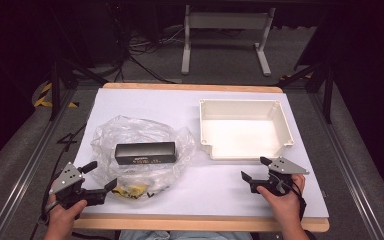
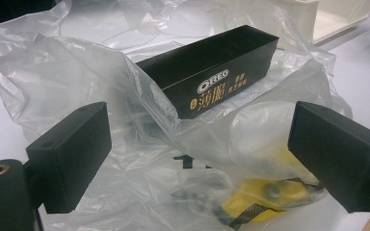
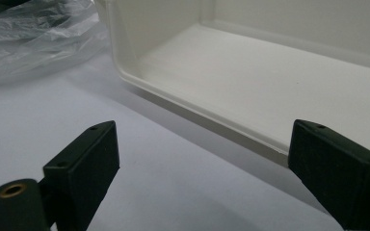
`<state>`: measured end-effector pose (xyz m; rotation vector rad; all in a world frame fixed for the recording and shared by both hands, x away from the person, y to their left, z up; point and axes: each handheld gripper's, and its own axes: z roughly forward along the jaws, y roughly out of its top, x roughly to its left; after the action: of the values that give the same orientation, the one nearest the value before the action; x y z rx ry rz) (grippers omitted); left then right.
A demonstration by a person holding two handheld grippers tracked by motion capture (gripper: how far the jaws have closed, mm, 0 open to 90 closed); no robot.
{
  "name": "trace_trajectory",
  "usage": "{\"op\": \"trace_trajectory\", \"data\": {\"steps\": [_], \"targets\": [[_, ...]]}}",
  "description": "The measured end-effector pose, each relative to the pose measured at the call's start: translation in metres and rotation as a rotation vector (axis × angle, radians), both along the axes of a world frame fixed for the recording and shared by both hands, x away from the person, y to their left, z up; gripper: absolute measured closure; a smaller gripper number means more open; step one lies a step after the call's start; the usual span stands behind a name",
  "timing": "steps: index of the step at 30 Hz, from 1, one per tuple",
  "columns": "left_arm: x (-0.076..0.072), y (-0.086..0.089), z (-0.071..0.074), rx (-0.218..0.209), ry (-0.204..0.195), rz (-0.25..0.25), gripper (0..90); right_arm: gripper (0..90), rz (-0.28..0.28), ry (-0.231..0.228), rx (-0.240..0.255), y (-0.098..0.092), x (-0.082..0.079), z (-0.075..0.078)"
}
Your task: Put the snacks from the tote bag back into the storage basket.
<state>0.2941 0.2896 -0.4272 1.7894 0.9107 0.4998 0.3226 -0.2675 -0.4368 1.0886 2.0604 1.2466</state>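
Note:
A crumpled clear plastic bag (image 1: pixel 140 150) lies left of centre on the white table. On it rests a long black Oreo box (image 1: pixel 145 153), and a yellow packet (image 1: pixel 132 190) shows through the plastic at its near edge. My left gripper (image 1: pixel 100 175) is held at the bag's near left corner, open, with nothing between its jaws. In the left gripper view the gripper (image 2: pixel 204 159) faces the black box (image 2: pixel 212 77), the bag (image 2: pixel 62 82) and the yellow packet (image 2: pixel 265 195). My right gripper (image 1: pixel 255 168) hovers open just in front of the white bin (image 1: pixel 286 135).
The white bin is empty; in the right gripper view its near wall (image 3: pixel 192 113) lies just beyond the open right gripper (image 3: pixel 207 168), with a bit of the bag (image 3: pixel 33 38) at top left. The table's wooden front edge (image 1: pixel 200 223) runs close to both hands.

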Motion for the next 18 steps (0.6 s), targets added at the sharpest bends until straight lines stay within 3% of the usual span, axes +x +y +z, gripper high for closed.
{"op": "trace_trajectory", "data": {"steps": [3,13,18], "targets": [[0.000,0.000,0.000,0.002,0.001,0.000,8.9,11.3,0.020,0.016,0.002,0.000,0.001,0.000],[0.000,0.001,0.001,-0.007,-0.005,0.005,8.9,11.0,0.016,0.009,0.011,-0.001,0.000,0.007],[0.000,0.002,0.001,-0.008,-0.009,0.008,8.9,11.0,0.051,0.026,-0.001,-0.001,-0.004,0.021]]}}
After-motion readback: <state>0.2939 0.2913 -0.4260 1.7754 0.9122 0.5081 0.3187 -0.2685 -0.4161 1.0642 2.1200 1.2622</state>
